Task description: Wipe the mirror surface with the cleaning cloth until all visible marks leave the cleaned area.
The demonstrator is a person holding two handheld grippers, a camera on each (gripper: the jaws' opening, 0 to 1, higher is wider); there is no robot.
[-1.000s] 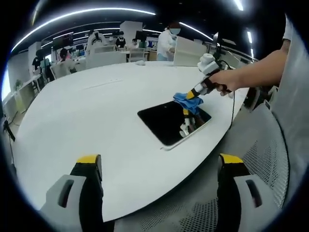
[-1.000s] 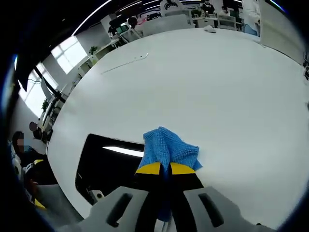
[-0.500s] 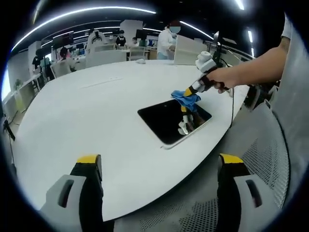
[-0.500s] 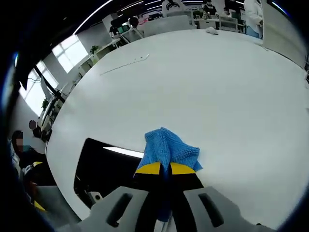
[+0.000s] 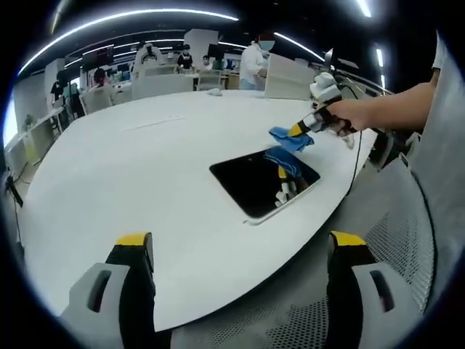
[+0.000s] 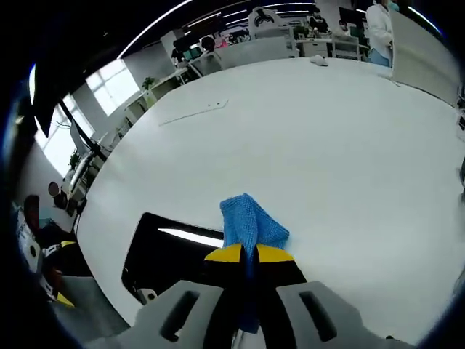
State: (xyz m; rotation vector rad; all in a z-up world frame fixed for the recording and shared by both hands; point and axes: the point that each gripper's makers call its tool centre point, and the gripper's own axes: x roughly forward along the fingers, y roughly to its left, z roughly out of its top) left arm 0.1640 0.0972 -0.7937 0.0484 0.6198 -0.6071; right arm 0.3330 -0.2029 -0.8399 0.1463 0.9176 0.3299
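A dark rectangular mirror [image 5: 258,185] lies flat near the right edge of the white table [image 5: 123,167]. My right gripper [image 5: 301,129], held by a person's hand, is shut on a blue cleaning cloth [image 5: 290,138] that hangs just above the mirror's far right corner; its reflection shows in the glass. In the right gripper view the cloth [image 6: 247,222] sticks out past my shut right gripper [image 6: 249,254], with the mirror [image 6: 174,254] below and to the left. My left gripper [image 5: 241,243] stands open over the table's near edge, well short of the mirror, with nothing between its jaws.
A grey mesh chair [image 5: 392,240] sits off the table's right edge, under the person's arm [image 5: 392,105]. A thin pale strip [image 6: 192,113] lies far across the table. Desks, screens and several people [image 5: 254,62] stand at the back of the room.
My right gripper has lifted the blue cloth up off the mirror and carried it toward the far right corner. The left gripper has stayed where it was.
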